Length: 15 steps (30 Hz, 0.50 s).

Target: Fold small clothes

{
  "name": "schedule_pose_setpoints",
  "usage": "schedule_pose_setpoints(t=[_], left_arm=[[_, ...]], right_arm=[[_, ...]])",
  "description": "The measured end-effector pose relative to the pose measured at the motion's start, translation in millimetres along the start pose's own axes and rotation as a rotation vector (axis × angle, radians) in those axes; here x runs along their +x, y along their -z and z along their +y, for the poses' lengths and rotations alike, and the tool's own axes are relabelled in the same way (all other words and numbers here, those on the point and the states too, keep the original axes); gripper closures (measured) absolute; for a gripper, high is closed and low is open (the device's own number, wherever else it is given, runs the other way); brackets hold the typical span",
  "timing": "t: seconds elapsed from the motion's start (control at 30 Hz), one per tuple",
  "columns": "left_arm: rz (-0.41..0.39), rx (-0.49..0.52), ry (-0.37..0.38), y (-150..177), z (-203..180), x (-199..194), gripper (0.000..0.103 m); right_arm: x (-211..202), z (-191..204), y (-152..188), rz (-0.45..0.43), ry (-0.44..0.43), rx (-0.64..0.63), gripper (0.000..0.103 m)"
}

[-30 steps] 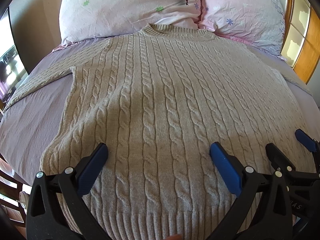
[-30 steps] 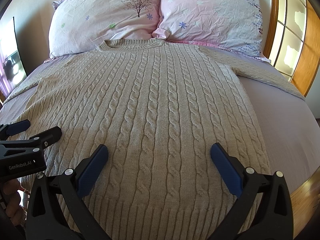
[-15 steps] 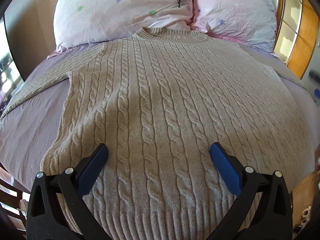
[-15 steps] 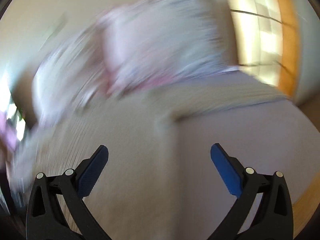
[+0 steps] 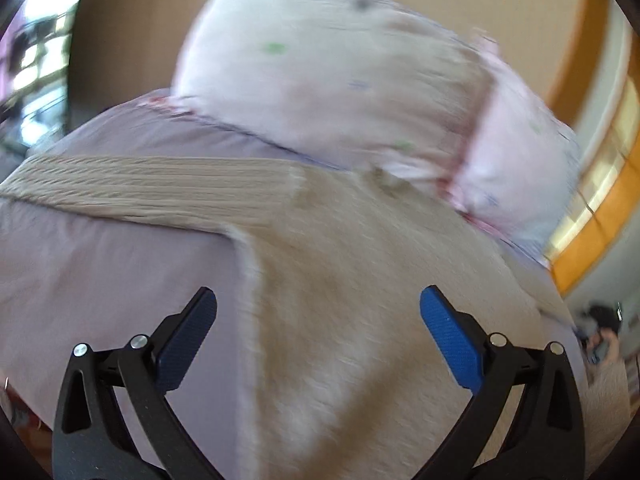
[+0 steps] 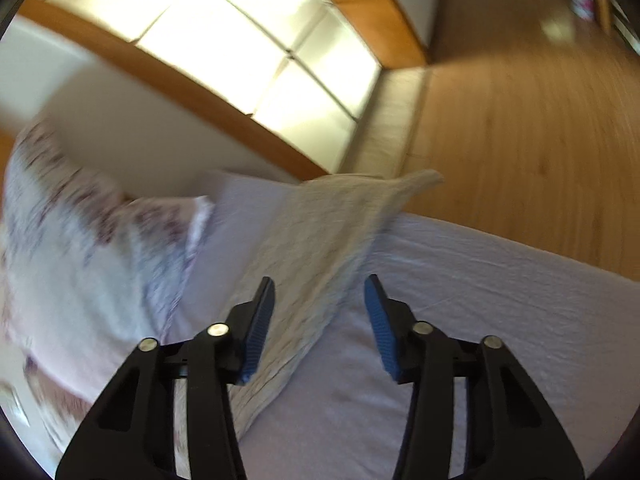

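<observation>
A beige cable-knit sweater [image 5: 360, 280] lies flat on the bed, its left sleeve [image 5: 140, 192] stretched out to the left. My left gripper [image 5: 318, 344] is open and empty above the sweater's left side, near the armpit. In the right wrist view the sweater's right sleeve [image 6: 320, 248] runs out to the bed edge, its cuff hanging over. My right gripper [image 6: 318, 328] is open, narrower than before, with the sleeve lying between its fingers; it is not clamped. Both views are motion-blurred.
Pink floral pillows [image 5: 340, 68] lie at the head of the lilac-sheeted bed [image 6: 500, 300]. A wooden floor [image 6: 520, 140] and a wood-framed panelled screen [image 6: 260, 52] lie past the bed's right edge. Dark furniture [image 5: 36, 60] stands at the far left.
Both grippers swung outward from the hem: the left toward the left sleeve and armpit, the right far right over the right sleeve. The right jaws have narrowed.
</observation>
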State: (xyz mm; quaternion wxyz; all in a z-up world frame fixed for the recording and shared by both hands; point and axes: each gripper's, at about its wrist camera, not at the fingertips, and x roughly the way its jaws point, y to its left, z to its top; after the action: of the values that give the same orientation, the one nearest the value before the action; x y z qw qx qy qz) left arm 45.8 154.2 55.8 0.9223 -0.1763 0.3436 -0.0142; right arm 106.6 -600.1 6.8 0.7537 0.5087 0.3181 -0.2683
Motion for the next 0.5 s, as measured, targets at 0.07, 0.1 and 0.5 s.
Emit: schedule_pose_setpoints(t=[0.07, 0.1, 0.5], left_arm=[[0.011, -0.038, -0.038, -8.1, 23.8, 4.4, 0.002], [0.010, -0.051, -0.046, -11.8, 32.4, 6.2, 0.002], [-0.110, -0.326, -0.151, -40.0, 148.9, -16.3, 0.002]], right_arm=[[3.8, -5.7, -4.4, -0.026, -0.018, 0.026, 0.058], [5.6, -5.8, -6.3, -0.037, -0.022, 0.027, 0.059], [-48.4, 101.1, 49.0, -0.236, -0.266, -0.331, 0.095]])
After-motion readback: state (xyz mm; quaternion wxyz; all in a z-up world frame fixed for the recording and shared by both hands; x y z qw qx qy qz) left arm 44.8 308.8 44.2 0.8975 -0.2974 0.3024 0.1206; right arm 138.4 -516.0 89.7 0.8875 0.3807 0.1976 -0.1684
